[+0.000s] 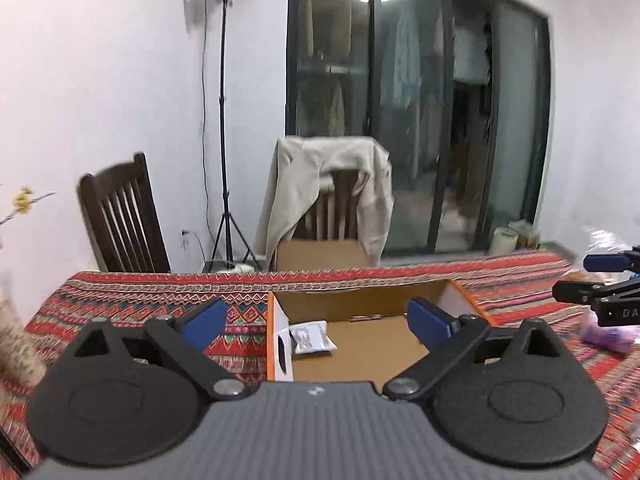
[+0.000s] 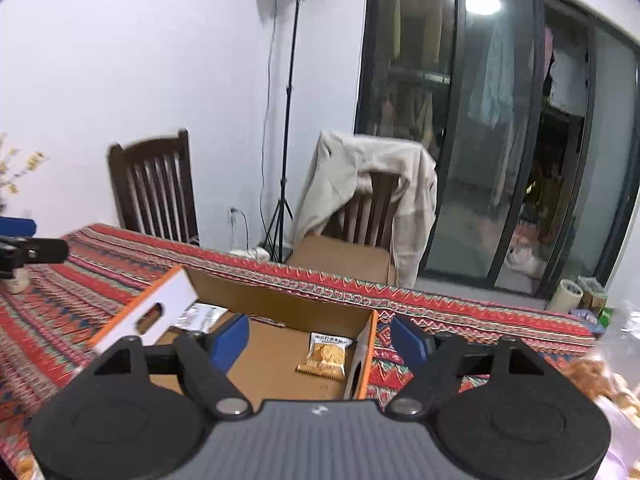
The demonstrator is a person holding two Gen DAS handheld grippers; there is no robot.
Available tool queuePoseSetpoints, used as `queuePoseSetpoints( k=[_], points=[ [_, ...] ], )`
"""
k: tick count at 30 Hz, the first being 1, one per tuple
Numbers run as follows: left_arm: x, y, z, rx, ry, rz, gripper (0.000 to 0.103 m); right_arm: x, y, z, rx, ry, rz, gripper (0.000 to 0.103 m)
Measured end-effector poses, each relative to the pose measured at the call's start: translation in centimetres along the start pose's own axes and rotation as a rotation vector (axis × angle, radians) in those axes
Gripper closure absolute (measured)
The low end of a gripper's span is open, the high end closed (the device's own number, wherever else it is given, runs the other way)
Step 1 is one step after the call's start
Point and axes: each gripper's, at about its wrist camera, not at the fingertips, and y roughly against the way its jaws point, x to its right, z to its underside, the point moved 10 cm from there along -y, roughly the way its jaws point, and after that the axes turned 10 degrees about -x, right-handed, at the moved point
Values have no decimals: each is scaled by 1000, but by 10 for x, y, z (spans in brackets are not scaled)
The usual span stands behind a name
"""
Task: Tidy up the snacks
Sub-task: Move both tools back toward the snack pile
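Snacks sat inside the open cardboard box: 1 yellow cracker packet near its right wall, 1 white packet by its left wall. Both the left gripper and right gripper hovered above the box, jaws spread wide, gripping nothing. The box rested on a red patterned tablecloth.

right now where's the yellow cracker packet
In the right wrist view the yellow cracker packet lies flat on the floor of the open cardboard box, against its right wall.
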Motion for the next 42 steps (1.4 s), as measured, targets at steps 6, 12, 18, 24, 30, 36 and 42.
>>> queuePoseSetpoints(
  k=[6,12,18,24,30,36,42],
  points=[
    [19,102,73,97,26,-30,2,-15,103,68,94,20,-23,16],
    [44,168,152,134,69,-42,0,-34,174,151,131,23,-71,12],
    [61,205,223,134,48,-85,0,-60,203,223,116,68,-49,12],
    [64,215,269,99,32,-83,0,-90,222,280,104,17,-89,12],
    [54,214,280,92,47,-55,0,-109,225,307,101,2,-55,12],
    [48,199,284,68,50,-41,0,-111,223,309,87,-16,-25,12],
    [39,185,281,51,67,-34,0,-112,212,295,89,-13,-18,12]
  ],
)
